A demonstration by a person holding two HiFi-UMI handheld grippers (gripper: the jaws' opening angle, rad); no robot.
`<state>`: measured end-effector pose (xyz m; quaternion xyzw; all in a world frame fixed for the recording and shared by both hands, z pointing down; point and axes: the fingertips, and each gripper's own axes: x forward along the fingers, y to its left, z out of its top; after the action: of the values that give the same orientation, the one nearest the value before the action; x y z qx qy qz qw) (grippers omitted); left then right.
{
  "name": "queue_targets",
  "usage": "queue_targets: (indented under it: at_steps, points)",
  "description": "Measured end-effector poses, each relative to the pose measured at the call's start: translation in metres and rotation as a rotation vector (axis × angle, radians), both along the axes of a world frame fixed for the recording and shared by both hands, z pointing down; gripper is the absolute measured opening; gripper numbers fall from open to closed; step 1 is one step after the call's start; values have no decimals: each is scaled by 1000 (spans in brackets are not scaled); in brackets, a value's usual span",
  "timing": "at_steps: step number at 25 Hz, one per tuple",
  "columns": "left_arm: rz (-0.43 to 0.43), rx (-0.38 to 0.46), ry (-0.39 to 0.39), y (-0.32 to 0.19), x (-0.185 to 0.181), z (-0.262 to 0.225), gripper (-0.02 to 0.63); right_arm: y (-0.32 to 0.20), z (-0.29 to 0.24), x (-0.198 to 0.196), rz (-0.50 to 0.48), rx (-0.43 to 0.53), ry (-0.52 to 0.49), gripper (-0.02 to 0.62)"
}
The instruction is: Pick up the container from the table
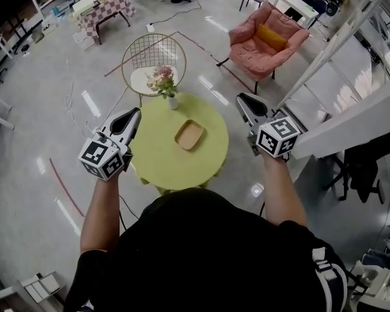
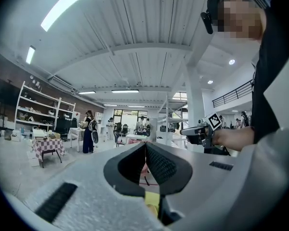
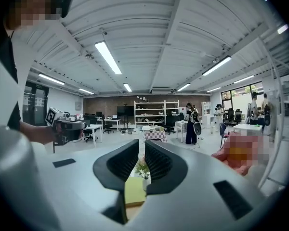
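A shallow tan container (image 1: 189, 135) lies on the round yellow-green table (image 1: 162, 168), right of centre. My left gripper (image 1: 135, 113) hovers over the table's left edge, jaws shut with nothing in them, well left of the container. Off the table's right edge, my right gripper (image 1: 242, 99) is also shut and holds nothing. In the left gripper view the left gripper (image 2: 145, 146) shows its tips meeting, with the right gripper (image 2: 200, 131) across from it. The right gripper view shows the right gripper (image 3: 141, 143) with only a thin slit between its jaws, the table (image 3: 134, 192) below.
A white vase of pink flowers (image 1: 165, 83) stands at the table's far edge. Behind it is a wire chair (image 1: 154, 57) with a white cushion. A pink armchair (image 1: 266, 41) sits at the back right, and a white railing (image 1: 351, 109) runs close on the right.
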<state>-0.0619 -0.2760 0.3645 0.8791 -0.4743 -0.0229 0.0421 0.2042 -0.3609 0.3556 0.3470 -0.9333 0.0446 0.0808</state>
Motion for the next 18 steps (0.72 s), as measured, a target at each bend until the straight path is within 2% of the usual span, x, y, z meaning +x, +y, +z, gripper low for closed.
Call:
queue_targets:
  at_steps: [18]
  points:
    - [61, -61, 35, -5, -55, 18, 18, -2, 16, -66, 25, -32, 27, 64]
